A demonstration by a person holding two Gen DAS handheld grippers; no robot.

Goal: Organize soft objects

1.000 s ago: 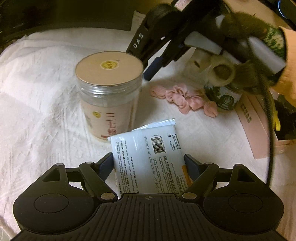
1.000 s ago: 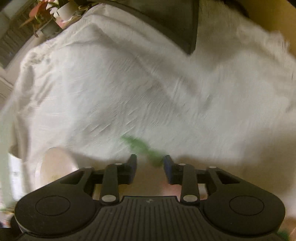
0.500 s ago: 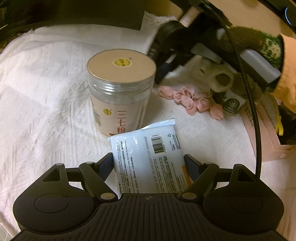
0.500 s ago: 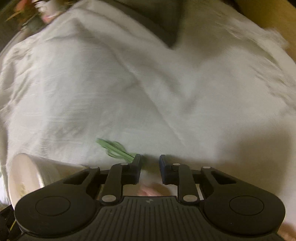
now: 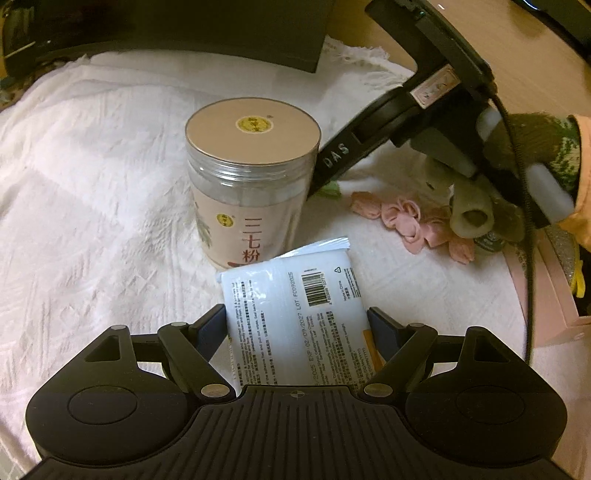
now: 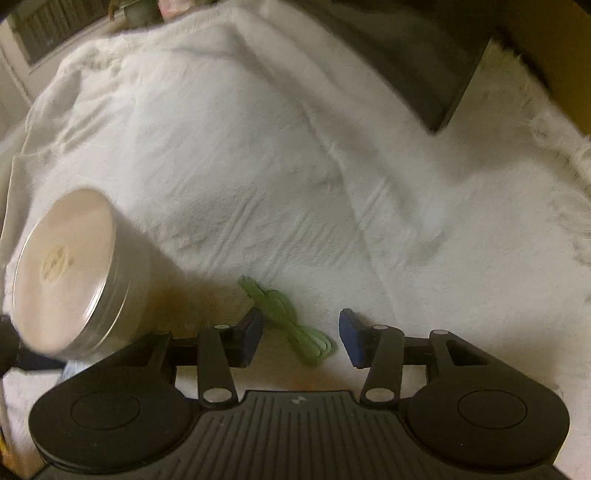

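Note:
My left gripper (image 5: 295, 321) is shut on a white wipes pack (image 5: 295, 295), one pad against each long edge. A lidded jar (image 5: 253, 177) stands just beyond it on the white cloth (image 5: 92, 203). Right of the jar lies a string of pink fabric flowers (image 5: 406, 221) with a green end (image 5: 328, 190). My right gripper (image 6: 301, 328) points down at that spot, its jaws opening. The green looped stem (image 6: 291, 328) lies on the cloth between the fingers, and neither pad presses on it.
A gloved hand (image 5: 532, 147) holds the right gripper over a plush toy (image 5: 472, 210). A pink box (image 5: 554, 295) sits at the right edge. A dark flat object (image 5: 184, 33) lies at the far side of the cloth, and the jar (image 6: 66, 273) stands close on the right gripper's left.
The right gripper's jaws narrowed, then widened, and the green stem now lies between them. That gripper came down behind the jar. The left gripper kept its hold on the pack.

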